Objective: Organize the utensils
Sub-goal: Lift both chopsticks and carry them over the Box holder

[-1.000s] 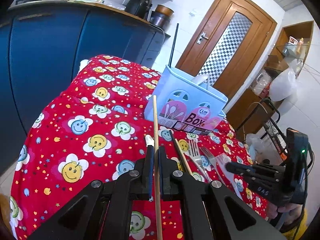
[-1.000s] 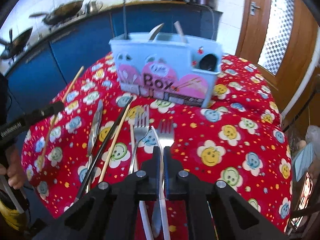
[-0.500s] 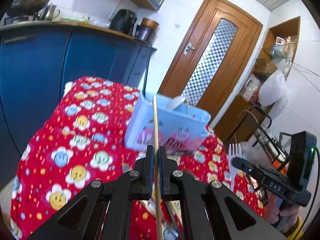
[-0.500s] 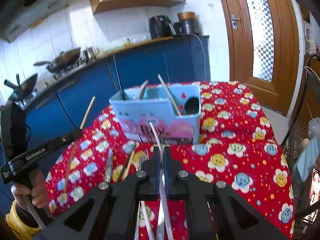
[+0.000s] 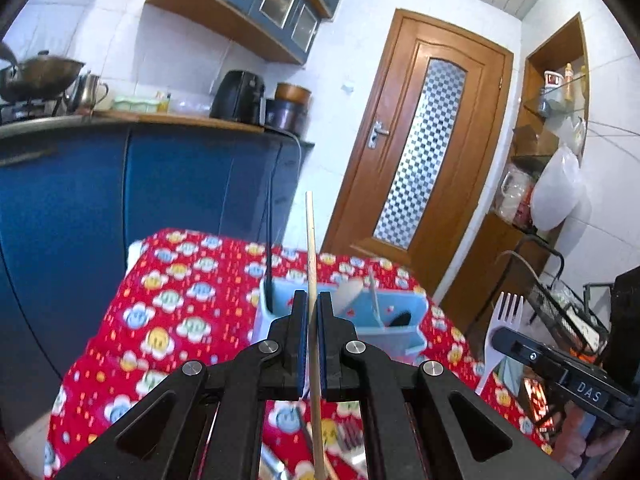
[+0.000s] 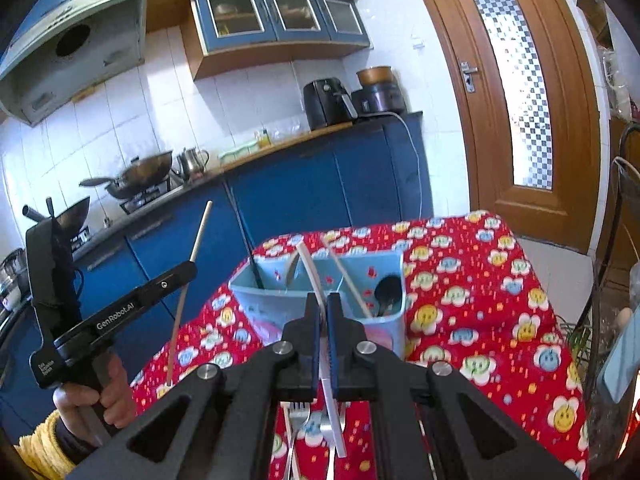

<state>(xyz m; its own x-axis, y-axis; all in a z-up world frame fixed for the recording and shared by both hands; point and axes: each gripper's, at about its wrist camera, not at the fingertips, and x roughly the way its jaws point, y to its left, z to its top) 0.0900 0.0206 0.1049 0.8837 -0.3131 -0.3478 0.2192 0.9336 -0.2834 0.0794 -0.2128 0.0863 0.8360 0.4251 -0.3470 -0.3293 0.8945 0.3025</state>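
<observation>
Two upright utensils above the caddy (image 6: 320,300): left jaws on chopstick (image 5: 311,280), right on seemingly white fork (image 5: 502,328).

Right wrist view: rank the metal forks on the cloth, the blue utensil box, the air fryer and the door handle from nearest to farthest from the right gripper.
1. Metal forks: on the cloth just under the right gripper.
2. Blue utensil box: straight ahead on the table.
3. Air fryer: on the counter behind, slightly right.
4. Door handle: far right; too close to the air fryer to call firmly.
</observation>
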